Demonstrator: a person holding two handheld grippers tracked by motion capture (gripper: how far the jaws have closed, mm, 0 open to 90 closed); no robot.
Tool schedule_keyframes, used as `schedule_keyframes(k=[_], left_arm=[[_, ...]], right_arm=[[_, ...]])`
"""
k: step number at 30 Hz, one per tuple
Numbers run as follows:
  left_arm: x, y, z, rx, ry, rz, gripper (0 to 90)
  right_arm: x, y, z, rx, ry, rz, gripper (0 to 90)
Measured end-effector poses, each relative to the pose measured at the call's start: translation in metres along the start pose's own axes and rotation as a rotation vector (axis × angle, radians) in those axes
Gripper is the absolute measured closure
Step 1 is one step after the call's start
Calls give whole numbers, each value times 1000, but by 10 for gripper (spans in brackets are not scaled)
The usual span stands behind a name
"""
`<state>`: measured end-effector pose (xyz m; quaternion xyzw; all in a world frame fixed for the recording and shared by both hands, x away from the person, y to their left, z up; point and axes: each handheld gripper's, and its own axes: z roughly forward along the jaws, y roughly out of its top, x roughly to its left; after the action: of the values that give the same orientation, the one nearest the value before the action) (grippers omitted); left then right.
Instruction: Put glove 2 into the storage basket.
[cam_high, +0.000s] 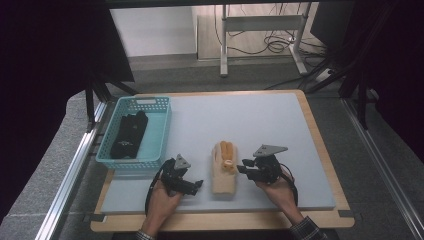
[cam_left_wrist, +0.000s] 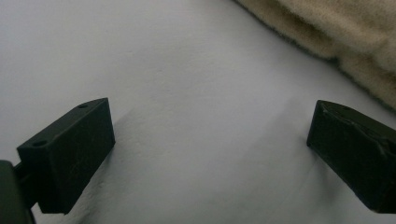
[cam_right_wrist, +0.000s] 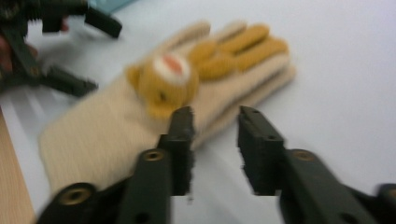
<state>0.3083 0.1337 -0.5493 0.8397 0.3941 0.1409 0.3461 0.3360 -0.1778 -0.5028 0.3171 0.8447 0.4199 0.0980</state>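
A cream knitted glove (cam_high: 223, 176) with mustard fingers and a small bear face (cam_high: 229, 163) lies flat on the pale mat, fingers pointing away from me. My left gripper (cam_high: 196, 185) rests just left of its cuff, and its jaws stand wide apart over bare mat (cam_left_wrist: 210, 135). The glove's edge (cam_left_wrist: 355, 32) lies beyond the far jaw. My right gripper (cam_high: 243, 169) sits at the glove's right side, open. In the right gripper view its jaws (cam_right_wrist: 215, 126) stand apart with nothing between them, one jaw against the glove's edge (cam_right_wrist: 116, 135) below the bear face (cam_right_wrist: 163, 84).
A light blue plastic basket (cam_high: 165, 125) stands at the mat's left edge and holds a pair of black gloves (cam_high: 129, 132). The pale mat (cam_high: 250, 120) covers a wooden table (cam_high: 320, 145). The left gripper (cam_right_wrist: 88, 53) appears blurred at the top left of the right gripper view.
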Motion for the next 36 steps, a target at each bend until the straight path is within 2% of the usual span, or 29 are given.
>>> schedule_keyframes(k=[5,8,10,12,13,15,21,26,32,36], left_arm=[[1,0,-1,-7,1,-8,19],[3,-2,-4,-30,-1,-46,30],[4,-6,-7,-20,-3,-56,31],[6,-10,-11,-9,25,-41,31],[6,-12,-12,-6,35,-45,32],[8,-16,-15,-10,33,-55,31],[10,-23,-21,-9,52,-38,23],[16,-29,-27,-12,73,-51,14],[19,-33,-30,-14,70,-37,15],[21,-34,-31,-9,54,-46,17]], right_arm=[[2,-14,3,35,21,-18,836],[6,-18,6,51,35,-38,875],[9,-19,8,53,46,-52,880],[12,-20,11,58,57,-66,880],[14,-21,13,61,58,-74,880],[18,-22,17,70,65,-84,879],[26,-19,23,69,75,-96,878],[35,-14,33,71,94,-112,875],[44,-8,48,74,111,-119,875],[46,-4,56,67,116,-123,875]])
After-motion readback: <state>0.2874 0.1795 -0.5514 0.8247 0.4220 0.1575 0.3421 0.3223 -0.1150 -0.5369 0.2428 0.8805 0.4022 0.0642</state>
